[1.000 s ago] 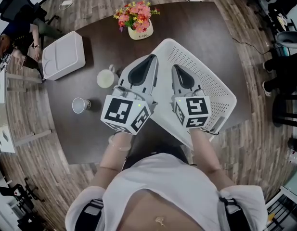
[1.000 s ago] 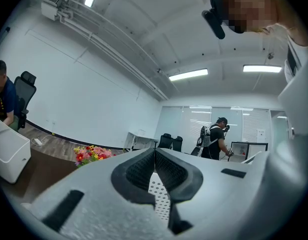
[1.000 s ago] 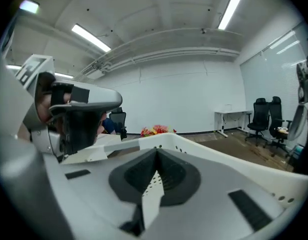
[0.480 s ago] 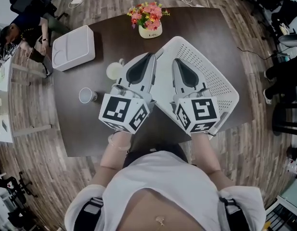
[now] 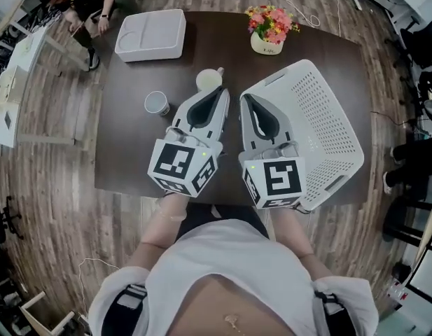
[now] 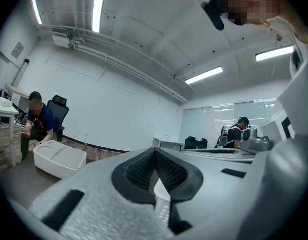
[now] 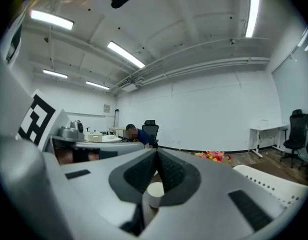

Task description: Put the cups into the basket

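A dark wooden tabletop (image 5: 131,159) is seen from above. A white perforated basket (image 5: 321,117) is stood on its right part with the open top upward, so that cups can be lowered in from above. Nothing can be made out inside it. A white divided tray (image 5: 151,35) is set well apart from the basket, at the far left corner, clear of the working area.

The left gripper (image 5: 221,91) and the right gripper (image 5: 244,98) are held side by side just left of the basket, pointed about level across the tabletop. In each gripper view the jaws are seen pressed together at the tips with nothing clamped between them, so both are judged empty and not yet at a grasp.

A pot of flowers (image 5: 269,32) is placed just beyond the basket's far corner. The white mug (image 5: 210,80) is stood near the basket's left side, just ahead of the left gripper's tip. The paper cup (image 5: 157,103) is stood farther left of the basket, apart from the mug. Both are outside the basket, so no cup is judged delivered yet, and the jaws must be opened before either is taken.
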`<action>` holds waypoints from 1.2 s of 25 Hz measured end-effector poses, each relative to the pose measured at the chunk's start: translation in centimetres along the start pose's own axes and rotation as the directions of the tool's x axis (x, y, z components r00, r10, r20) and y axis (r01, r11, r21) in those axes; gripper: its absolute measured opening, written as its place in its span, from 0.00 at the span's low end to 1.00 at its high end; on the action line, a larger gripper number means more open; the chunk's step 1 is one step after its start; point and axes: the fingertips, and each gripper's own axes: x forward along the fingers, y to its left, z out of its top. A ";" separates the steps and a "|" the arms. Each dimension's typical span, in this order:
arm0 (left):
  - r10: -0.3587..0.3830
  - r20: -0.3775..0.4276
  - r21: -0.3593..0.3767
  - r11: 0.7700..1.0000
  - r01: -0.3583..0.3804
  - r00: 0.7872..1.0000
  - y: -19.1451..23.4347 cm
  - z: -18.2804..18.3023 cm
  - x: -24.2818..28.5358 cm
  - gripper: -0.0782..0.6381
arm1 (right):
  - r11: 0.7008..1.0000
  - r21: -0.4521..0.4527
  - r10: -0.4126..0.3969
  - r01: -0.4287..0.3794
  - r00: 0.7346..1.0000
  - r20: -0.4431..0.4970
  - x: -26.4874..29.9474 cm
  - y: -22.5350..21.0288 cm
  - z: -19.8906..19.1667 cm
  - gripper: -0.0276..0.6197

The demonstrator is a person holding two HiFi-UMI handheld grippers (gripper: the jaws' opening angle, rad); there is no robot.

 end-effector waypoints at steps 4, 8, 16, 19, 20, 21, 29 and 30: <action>0.110 0.007 0.015 0.994 -0.110 0.994 2.4 0.1 -2.3 0.12 | 0.994 0.007 0.113 -0.113 0.994 -0.006 1.0 3.2 -0.1 0.06; 0.183 0.019 0.021 0.983 -0.184 0.983 4.8 0.2 -4.6 0.12 | 0.984 0.030 0.179 -0.178 0.984 -0.016 2.4 5.6 -0.8 0.06; 0.316 0.021 0.005 0.949 -0.316 0.949 10.5 -0.3 -9.9 0.12 | 0.962 0.043 0.274 -0.271 0.955 -0.112 5.3 10.4 -4.0 0.06; 0.352 0.017 -0.023 0.936 -0.351 0.936 12.7 -0.7 -11.4 0.12 | 0.952 0.036 0.305 -0.303 0.941 -0.147 6.7 12.0 -4.9 0.06; 0.361 0.014 -0.029 0.932 -0.361 0.932 13.4 -0.9 -11.9 0.12 | 0.948 0.040 0.319 -0.317 0.934 -0.158 7.1 12.5 -5.2 0.06; 0.369 0.011 -0.034 0.929 -0.369 0.929 14.0 -1.1 -12.5 0.12 | 0.940 0.048 0.342 -0.339 0.923 -0.177 7.6 13.3 -5.7 0.08; 0.401 -0.028 -0.080 0.912 -0.402 0.916 19.7 -2.8 -15.7 0.12 | 0.910 0.060 0.409 -0.410 0.864 -0.294 11.6 19.0 -9.0 0.69; 0.402 -0.033 -0.087 0.911 -0.403 0.915 20.5 -3.0 -15.9 0.12 | 0.912 0.060 0.403 -0.405 0.862 -0.309 12.2 19.3 -9.4 0.69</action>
